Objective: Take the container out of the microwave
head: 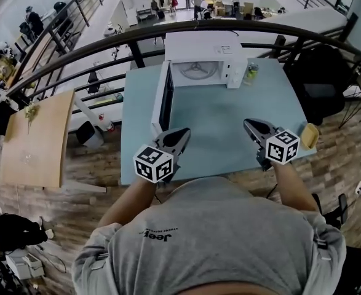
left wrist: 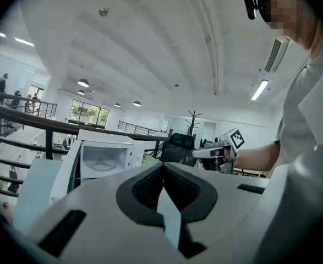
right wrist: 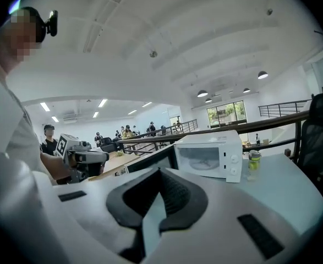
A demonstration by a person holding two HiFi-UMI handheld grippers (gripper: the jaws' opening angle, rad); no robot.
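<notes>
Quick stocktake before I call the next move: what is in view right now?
Microwave: one, white, far end of the table, door swung open, turntable looks bare.
Jar: one, clear with yellow-green contents, just right of the microwave.
Yellowish item: one, at the table's right edge; too small to identify.
Table: one, pale blue-green.
Wooden table: one, tan, to the left.
Office chair: one, black, to the right.
Railing: black, curving behind the microwave.
Left gripper: grey, over the table's near edge, jaws together, empty.
Right gripper: grey, over the near edge, jaws together, empty.
</notes>
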